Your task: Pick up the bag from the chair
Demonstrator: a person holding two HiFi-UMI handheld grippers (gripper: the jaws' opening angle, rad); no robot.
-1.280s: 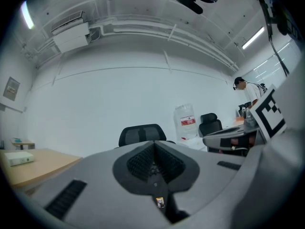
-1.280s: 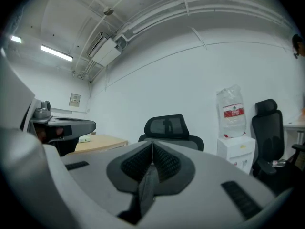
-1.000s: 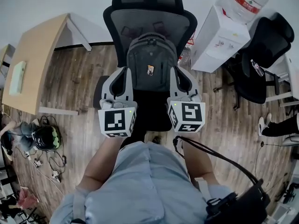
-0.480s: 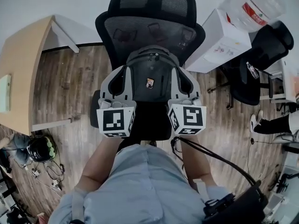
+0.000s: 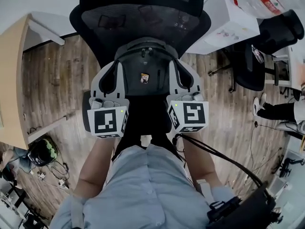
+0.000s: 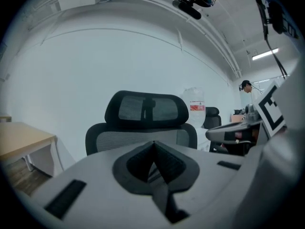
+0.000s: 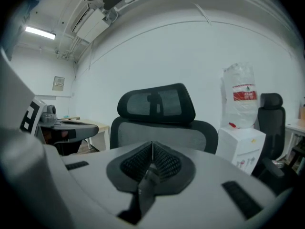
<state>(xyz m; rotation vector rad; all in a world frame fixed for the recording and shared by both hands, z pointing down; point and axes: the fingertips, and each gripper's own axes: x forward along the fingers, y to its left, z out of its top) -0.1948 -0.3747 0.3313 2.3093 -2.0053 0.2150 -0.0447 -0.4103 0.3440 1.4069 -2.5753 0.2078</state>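
A grey backpack (image 5: 143,73) stands on the seat of a black mesh office chair (image 5: 138,20), leaning on its backrest. My left gripper (image 5: 116,65) lies against the bag's left shoulder and my right gripper (image 5: 173,63) against its right, so the bag's sides are hidden. In the left gripper view the pads (image 6: 153,144) meet, and a dark strip runs down toward the bag's side. The right gripper (image 7: 152,144) is shut the same way on a grey fabric strip. Both views look over the chair's headrest (image 6: 143,109) (image 7: 157,101); the bag's body is hidden below the jaws.
A wooden desk (image 5: 9,80) stands at the left. A white water dispenser (image 5: 224,23) with its bottle (image 7: 240,97) stands right of the chair, and a second black chair (image 5: 267,46) beyond it. A helmet (image 5: 42,151) and cables lie on the floor. A person's feet (image 5: 267,111) show at the right.
The view has closed in over the chair, which now looks larger. Both grippers have reached further forward along the bag's sides. The bag is seen more from above.
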